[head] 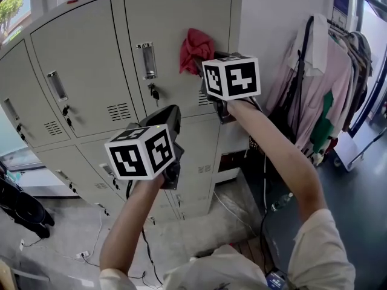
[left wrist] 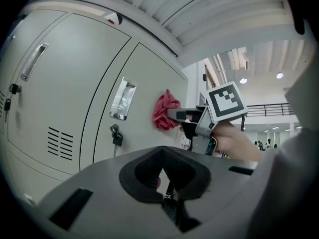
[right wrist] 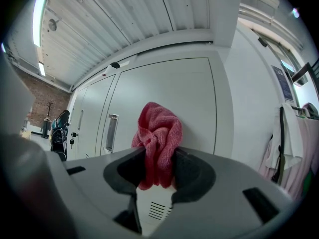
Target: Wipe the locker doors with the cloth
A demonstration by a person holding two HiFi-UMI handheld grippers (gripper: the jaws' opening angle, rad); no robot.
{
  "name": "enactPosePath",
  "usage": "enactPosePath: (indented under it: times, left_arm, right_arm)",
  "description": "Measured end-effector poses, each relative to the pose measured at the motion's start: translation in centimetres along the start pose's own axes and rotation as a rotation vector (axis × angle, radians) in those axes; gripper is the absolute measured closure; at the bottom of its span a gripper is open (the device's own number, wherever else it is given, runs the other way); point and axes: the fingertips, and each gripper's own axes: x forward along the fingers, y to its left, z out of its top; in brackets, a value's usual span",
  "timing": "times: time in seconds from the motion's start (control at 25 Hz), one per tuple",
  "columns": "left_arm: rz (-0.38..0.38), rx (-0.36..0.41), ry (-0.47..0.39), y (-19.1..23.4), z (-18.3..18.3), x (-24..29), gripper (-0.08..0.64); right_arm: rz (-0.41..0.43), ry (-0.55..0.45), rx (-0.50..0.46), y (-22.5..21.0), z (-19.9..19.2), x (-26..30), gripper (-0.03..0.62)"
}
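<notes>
Red cloth [right wrist: 158, 133] is bunched up and clamped in the right gripper [right wrist: 159, 172], held against the top-right locker door [head: 175, 23], right of its recessed handle [head: 147, 60]. The wad sticks out past the jaws, likely so fabric rather than plastic meets the door. Left gripper [left wrist: 163, 176] sits lower and back from the lockers, jaws closed on nothing, probably just parked clear of the wipe path.
</notes>
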Motion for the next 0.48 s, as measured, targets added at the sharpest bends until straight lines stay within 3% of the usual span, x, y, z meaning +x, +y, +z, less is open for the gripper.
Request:
enactPosePath:
  times: [0.48]
  left_arm:
    - [-0.031,0.001,0.015,-1.8,-0.7,0.9,0.557]
  right_arm:
    - [-0.084,0.01,0.042,-5.7,-1.2,-1.9,0.446]
